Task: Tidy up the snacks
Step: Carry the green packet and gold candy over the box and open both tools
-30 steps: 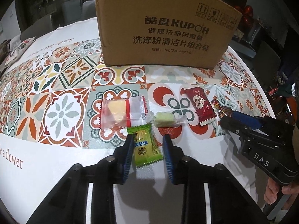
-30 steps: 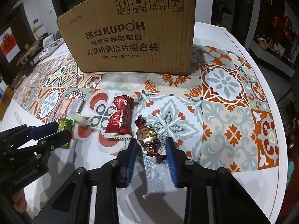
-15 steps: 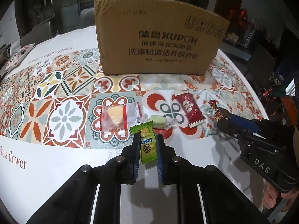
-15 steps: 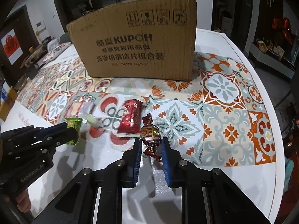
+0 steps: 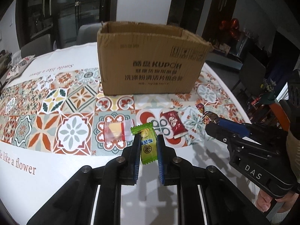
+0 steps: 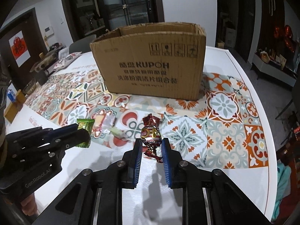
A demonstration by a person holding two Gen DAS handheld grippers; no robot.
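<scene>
Left claw (image 5: 148, 146) is clamped on the green foil-wrapped candy (image 5: 147, 144), lifted off the tile-patterned desk (image 5: 46, 131). Right claw (image 6: 151, 146) is squeezing a shiny red-gold twist-wrapped chocolate (image 6: 151, 134), also up in the air. Open brown cardboard box (image 5: 150, 65) sits at 12 o'clock.

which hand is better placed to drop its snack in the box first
Right, marginally. Both grip snacks: left gripper the green packet, right gripper the foil candy. The box sits more centred ahead of the right.
</scene>
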